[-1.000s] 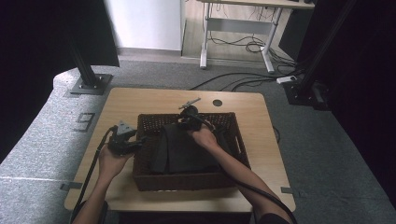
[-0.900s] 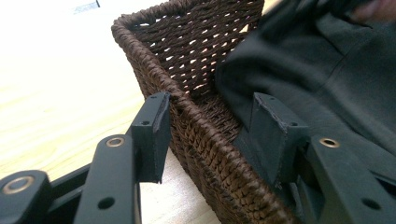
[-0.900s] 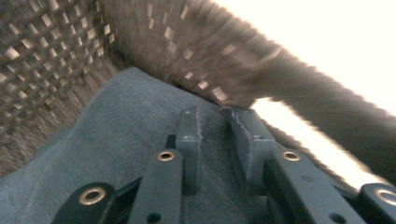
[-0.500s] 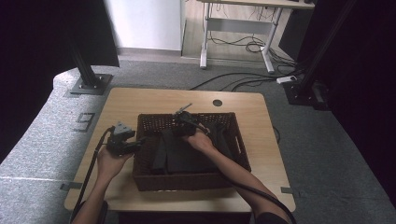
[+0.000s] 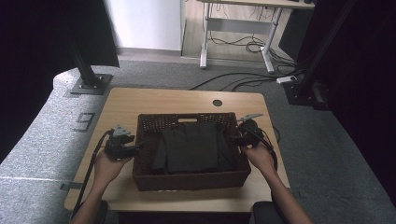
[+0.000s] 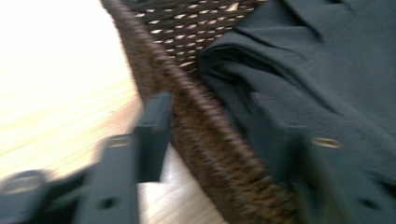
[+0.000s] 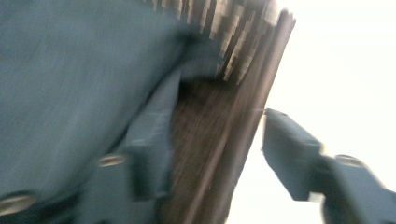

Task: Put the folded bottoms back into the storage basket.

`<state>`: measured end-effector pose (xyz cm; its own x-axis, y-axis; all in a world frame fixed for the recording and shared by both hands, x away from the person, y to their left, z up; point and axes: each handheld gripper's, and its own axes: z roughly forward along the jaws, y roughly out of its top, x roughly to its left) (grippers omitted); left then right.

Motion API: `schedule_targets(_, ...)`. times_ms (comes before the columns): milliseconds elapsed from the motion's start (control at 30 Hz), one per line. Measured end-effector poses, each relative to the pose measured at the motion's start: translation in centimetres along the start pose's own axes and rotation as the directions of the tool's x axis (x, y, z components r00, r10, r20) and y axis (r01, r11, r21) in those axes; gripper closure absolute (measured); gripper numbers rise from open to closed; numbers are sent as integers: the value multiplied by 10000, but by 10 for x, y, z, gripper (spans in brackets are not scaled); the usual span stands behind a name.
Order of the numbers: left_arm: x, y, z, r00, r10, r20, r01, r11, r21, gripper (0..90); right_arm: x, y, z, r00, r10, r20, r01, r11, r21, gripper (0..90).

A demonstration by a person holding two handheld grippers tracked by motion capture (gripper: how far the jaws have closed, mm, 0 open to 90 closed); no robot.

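A dark wicker basket (image 5: 187, 179) stands on the wooden table and holds a folded dark cloth (image 5: 191, 147). My left gripper (image 5: 140, 147) straddles the basket's left wall (image 6: 205, 121): one jaw is outside on the table side, the other inside against the cloth (image 6: 327, 84). Its jaws have just been closing and press on the wall. My right gripper (image 5: 236, 137) straddles the right wall (image 7: 224, 140). Its jaws have just been opening, and a narrow gap shows between the outer jaw and the wicker. The inner jaw lies by the cloth (image 7: 70, 93).
The table (image 5: 140, 100) has a round cable hole (image 5: 217, 102) behind the basket. Bare wood runs along both sides and behind the basket. Beyond the table, cables (image 5: 243, 79) lie on the grey floor by desk legs and black stands.
My right gripper has swung from the basket's back middle over to its right wall. The left gripper has stayed at the left wall.
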<state>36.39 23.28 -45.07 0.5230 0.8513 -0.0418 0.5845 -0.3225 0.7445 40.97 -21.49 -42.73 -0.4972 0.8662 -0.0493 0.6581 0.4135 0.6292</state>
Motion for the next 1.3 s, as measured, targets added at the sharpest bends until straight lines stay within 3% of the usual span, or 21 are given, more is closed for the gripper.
schedule_targets(33,-1,1,2,9998,-60,-199,60,10000,30,566,-1,-5,2,9999,73,123,-75,9999,141,622)
schedule_targets(67,-1,2,3,9997,19,-257,-18,10000,30,584,-3,-13,5,9996,56,289,-64,9997,256,672)
schedule_targets(133,4,5,8,9997,-45,-257,44,10000,-31,600,-9,-17,7,9975,672,-222,-675,9976,-143,689)
schedule_targets(233,14,14,18,9997,-63,-217,60,9999,-100,607,-11,-12,14,9988,485,88,-482,9982,-357,697)
schedule_targets(467,47,50,56,9997,40,-236,-42,10000,-61,620,-31,13,39,9961,878,-29,-878,9938,-689,686)
schedule_targets(600,57,67,73,9993,103,-371,-101,9999,54,622,-42,27,53,9954,949,163,-933,9923,-817,685)
schedule_targets(700,54,73,69,9951,475,-871,-454,9986,256,570,-46,31,55,9932,1154,143,-1139,9903,-793,672)
schedule_targets(800,49,70,43,9947,399,-949,-421,9989,-215,365,-42,29,43,9972,731,164,-708,9914,-1101,511)
schedule_targets(867,43,60,17,9984,294,-478,-320,9980,-548,237,-39,24,28,9981,541,-284,-575,9888,-1374,359)
schedule_targets(933,34,43,-3,9989,470,-74,-473,9969,-634,152,-34,16,10,9975,375,-595,-480,9811,-1876,254)
schedule_targets(967,30,35,-9,9985,549,61,-544,9964,-647,127,-30,8,-2,9962,308,-810,-481,9739,-2218,156)
schedule_targets(1000,25,23,-16,9981,567,232,-549,9960,-704,99,-27,3,-8,9960,236,-861,-430,9721,-2306,112)
schedule_targets(1033,18,8,-20,9969,569,537,-531,9961,-699,70,-22,-5,-15,9956,127,-925,-342,9716,-2343,124)
schedule_targets(1100,10,-18,-20,9937,607,938,-568,9974,-441,21,-11,-26,-25,9957,-158,-911,-73,9689,-2472,46)
schedule_targets(1167,6,-43,-12,9934,702,908,-695,9975,-102,0,-3,-49,-26,9947,-210,-1007,-59,9656,-2600,0)
schedule_targets(1233,6,-64,1,9950,566,829,-596,9976,349,0,0,-70,-20,9941,-128,-1073,-154,9661,-2577,0)
schedule_targets(1267,7,-73,8,9964,510,682,-545,9973,501,0,1,-94,-2,9937,100,-1114,-350,9738,-2246,0)
schedule_targets(1300,8,-79,13,9971,474,588,-510,9969,603,0,1,-94,-2,9937,100,-1114,-350,9738,-2246,0)
